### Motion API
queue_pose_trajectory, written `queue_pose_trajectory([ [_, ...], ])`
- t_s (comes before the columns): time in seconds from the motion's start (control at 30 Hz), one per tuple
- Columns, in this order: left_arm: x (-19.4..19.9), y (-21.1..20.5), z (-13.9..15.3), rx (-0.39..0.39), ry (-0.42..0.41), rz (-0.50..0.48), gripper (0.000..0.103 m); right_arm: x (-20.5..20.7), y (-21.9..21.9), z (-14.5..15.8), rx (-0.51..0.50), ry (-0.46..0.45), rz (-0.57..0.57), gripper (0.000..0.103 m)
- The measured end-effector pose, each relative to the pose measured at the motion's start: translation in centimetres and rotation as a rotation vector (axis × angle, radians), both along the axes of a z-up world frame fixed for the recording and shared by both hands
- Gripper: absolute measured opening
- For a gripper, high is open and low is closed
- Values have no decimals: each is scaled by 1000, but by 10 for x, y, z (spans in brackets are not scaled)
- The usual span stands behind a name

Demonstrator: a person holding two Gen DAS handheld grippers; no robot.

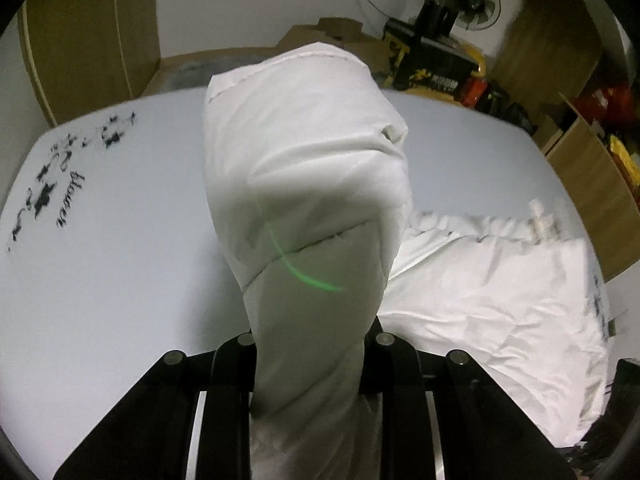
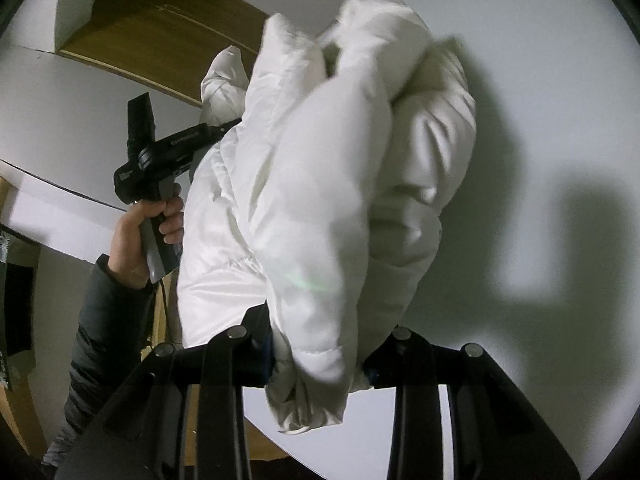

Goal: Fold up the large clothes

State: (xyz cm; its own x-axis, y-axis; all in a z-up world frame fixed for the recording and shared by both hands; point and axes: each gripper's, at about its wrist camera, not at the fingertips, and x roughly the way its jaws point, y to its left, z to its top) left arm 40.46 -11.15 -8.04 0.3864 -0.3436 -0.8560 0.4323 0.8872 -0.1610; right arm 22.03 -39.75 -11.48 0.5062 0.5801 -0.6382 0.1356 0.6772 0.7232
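Left wrist view: left gripper [image 1: 310,344] pinches a sleeve of the puffy white padded jacket [image 1: 304,168] above the pale table [image 1: 120,260]; right gripper [image 2: 320,356] apparently clamps another bunch.

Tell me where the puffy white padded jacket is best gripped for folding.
Probably by a sleeve end, as now: the left gripper pinches the white padded jacket by its narrow sleeve from the cuff side; the bulky body bunches in the right gripper.
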Motion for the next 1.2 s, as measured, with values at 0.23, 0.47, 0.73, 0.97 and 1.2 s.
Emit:
queue_pose_trajectory([
  [0.23,-1,6,-21,9,-32,14,40,2,4,-32,9,98,-86,88],
  [0.47,-44,54,46,11,-195,124,103,-13,-34,29,-97,-38,-248,97],
  [0.73,-260,94,124,93,-552,338,103,-88,38,135,-616,-366,-218,102],
  [0.97,-373,103,103,40,-509,430,103,-139,120,106,-733,-410,-163,103],
  [1.2,-407,95,99,143,-484,452,103,-177,129,127,-846,-451,-210,103],
])
